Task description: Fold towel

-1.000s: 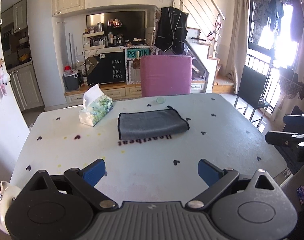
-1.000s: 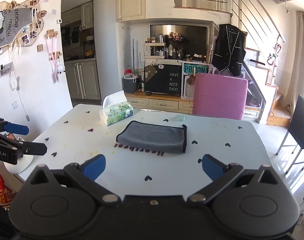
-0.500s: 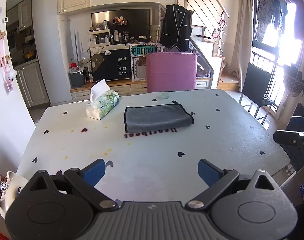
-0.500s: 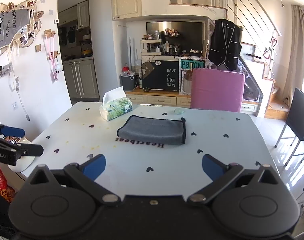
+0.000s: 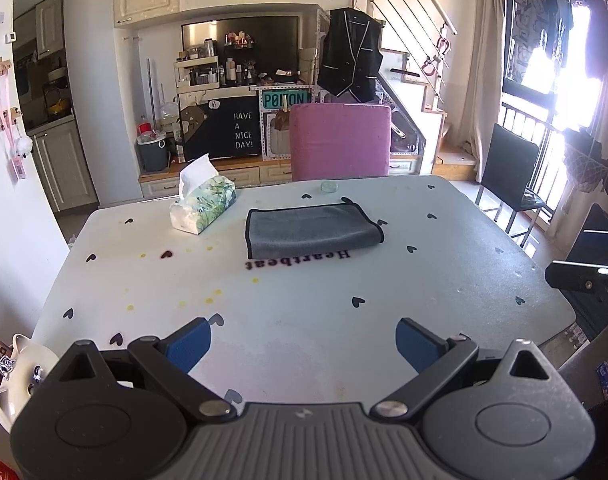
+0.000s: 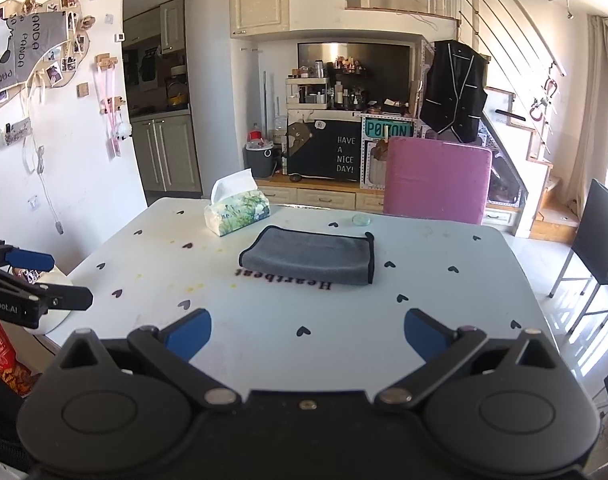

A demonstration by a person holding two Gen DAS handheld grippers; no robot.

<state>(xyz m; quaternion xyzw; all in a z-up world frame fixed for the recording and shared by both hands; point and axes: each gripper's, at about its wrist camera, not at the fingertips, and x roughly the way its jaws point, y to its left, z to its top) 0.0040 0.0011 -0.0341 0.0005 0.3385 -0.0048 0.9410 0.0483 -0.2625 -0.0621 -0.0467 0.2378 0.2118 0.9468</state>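
Folded towel point(image 5: 312, 229) lying flat on the table point(image 5: 304, 320), toward the far side, just behind the printed lettering point(image 5: 297, 260). Tissue box point(image 5: 203, 208) to its left, near but apart. Small round item, perhaps a coaster point(image 5: 329, 187), just behind the towel near the far edge. Chair point(image 5: 341, 142) behind the table. Left gripper point(image 5: 304, 340) and right gripper point(image 6: 306, 330) over the near edge, fingers spread, well apart from the towel.
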